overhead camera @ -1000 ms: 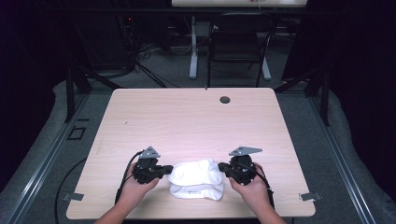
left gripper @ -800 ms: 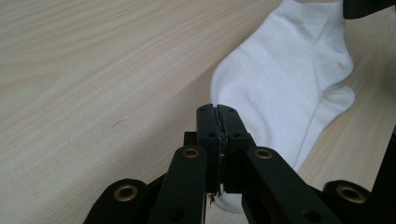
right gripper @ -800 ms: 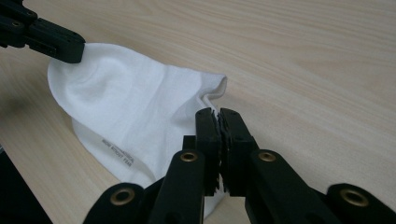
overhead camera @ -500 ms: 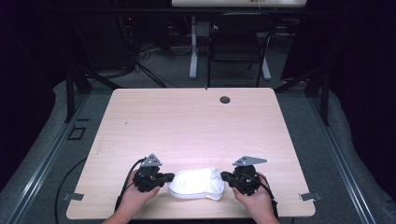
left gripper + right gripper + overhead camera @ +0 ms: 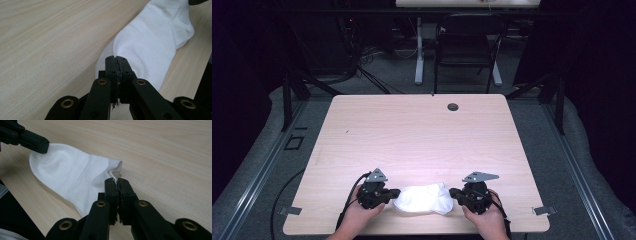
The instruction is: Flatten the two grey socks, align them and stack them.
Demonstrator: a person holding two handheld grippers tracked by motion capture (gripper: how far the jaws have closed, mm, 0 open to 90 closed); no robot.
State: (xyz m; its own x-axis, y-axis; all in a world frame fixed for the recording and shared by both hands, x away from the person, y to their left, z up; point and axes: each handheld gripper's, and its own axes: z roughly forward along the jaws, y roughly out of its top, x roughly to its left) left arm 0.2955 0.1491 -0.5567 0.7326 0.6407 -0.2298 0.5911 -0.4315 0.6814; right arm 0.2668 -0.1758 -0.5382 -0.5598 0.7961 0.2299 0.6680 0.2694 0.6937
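Currently, white sock (image 5: 422,199) laid flat at near edge of wooden bench (image 5: 412,135); left end pinched by left tongs (image 5: 393,192), right end pinched by right tongs (image 5: 454,192); both pressed together on fabric

— Pale wood table (image 5: 422,145), grain running across, round dark grommet (image 5: 453,107) near the far edge.
— Grey carpet (image 5: 562,150) around it. Black chair (image 5: 467,50) behind, tucked beside a white desk leg (image 5: 418,55).
— Tangled cables (image 5: 367,60) back left, in deep shadow.
— Metal brackets (image 5: 543,210) at the near corners.
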